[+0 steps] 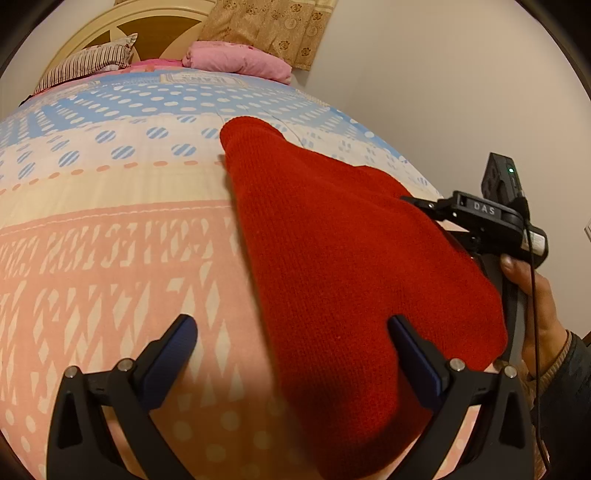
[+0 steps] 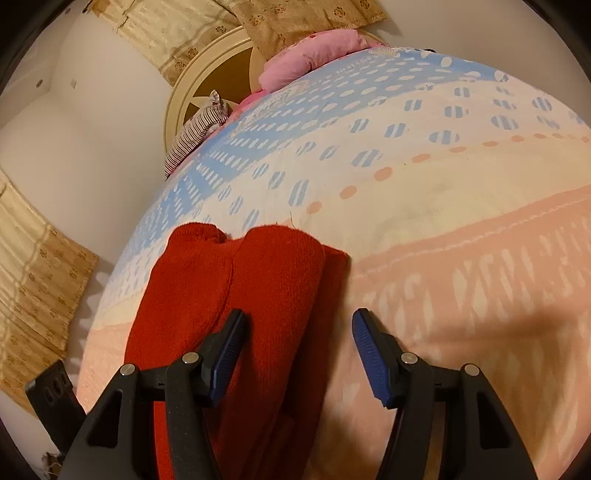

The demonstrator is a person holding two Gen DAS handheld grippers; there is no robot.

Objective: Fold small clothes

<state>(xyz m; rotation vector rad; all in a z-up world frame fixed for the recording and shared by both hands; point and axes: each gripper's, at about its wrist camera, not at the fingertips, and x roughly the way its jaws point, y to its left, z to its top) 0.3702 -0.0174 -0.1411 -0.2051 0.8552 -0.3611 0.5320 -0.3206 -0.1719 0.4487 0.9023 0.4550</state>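
Note:
A red knit garment (image 1: pixel 332 258) lies folded lengthwise on the patterned bedspread (image 1: pixel 110 221). My left gripper (image 1: pixel 291 332) is open just above its near left edge, one blue pad over the spread and one over the red cloth. In the right wrist view the same garment (image 2: pixel 258 295) lies with a sleeve doubled along its top. My right gripper (image 2: pixel 297 332) is open above the garment's right edge, holding nothing. The right gripper also shows in the left wrist view (image 1: pixel 424 203), held by a hand at the garment's far side.
The bed has a cream headboard (image 1: pixel 147 26), a striped pillow (image 1: pixel 88 62) and a folded pink blanket (image 1: pixel 236 59) at its far end. A beige floral curtain (image 1: pixel 273 26) hangs behind. A white wall (image 1: pixel 443 92) runs along the bed's right side.

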